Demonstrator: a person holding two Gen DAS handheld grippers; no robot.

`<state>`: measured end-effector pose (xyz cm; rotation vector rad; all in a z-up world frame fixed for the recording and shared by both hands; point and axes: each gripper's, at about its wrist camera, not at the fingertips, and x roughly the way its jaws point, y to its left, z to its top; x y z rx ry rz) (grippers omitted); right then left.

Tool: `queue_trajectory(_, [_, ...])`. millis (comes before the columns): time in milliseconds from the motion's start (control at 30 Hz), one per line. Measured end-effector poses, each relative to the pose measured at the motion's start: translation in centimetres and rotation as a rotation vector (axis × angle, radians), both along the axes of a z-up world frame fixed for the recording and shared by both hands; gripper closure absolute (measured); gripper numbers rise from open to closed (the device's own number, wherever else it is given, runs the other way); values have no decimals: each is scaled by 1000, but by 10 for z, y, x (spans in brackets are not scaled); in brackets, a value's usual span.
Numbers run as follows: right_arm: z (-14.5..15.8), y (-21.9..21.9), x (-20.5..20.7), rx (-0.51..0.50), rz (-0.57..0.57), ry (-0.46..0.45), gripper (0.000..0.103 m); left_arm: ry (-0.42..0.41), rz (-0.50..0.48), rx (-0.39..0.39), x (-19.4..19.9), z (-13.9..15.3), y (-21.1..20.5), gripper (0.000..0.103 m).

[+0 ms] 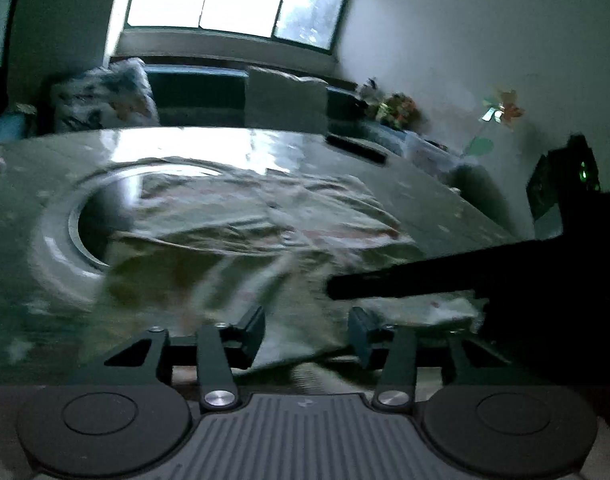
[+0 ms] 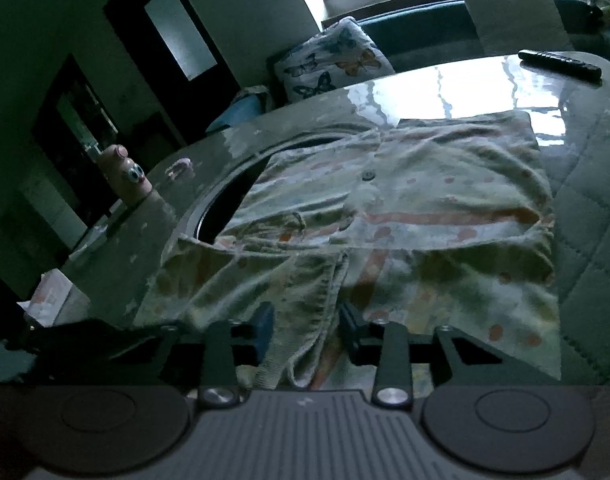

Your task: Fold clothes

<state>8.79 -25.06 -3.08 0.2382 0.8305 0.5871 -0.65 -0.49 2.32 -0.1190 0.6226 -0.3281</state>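
The shirt point(image 2: 385, 216) lies spread on the table point(image 2: 585, 200), partly covering a round recess point(image 1: 93, 224). Left gripper point(image 1: 307, 330): jaws half open, cloth between them, apparently not pinched; the view is blurred. Right gripper point(image 2: 305, 332): jaws narrowed around a bunched hem, pads close to the fabric, contact uncertain. A remote point(image 2: 561, 65) lies at the far edge; a pillow point(image 2: 333, 60) sits beyond.

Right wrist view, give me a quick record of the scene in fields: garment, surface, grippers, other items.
garment: pale patterned shirt, partly folded, over a round opening
surface: glossy table
right gripper: jaws apart, a fold of cloth between them
left gripper: jaws apart over the shirt's near edge
other items: remote control, butterfly cushion
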Motion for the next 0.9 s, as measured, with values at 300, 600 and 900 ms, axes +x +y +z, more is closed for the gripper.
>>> queue_trajectory(300, [12,4,-8,-20,0,-43,95,-27,178,121,-15,-6,41,29])
queue_trajectory(600, [65,1,-12,39,1,-145,95,-8,190,215,-22,-26,42,25])
queue_trajectory(900, [105,-12,-25,48,-32,-269,95,-2,201,257,-20,-32,43,26])
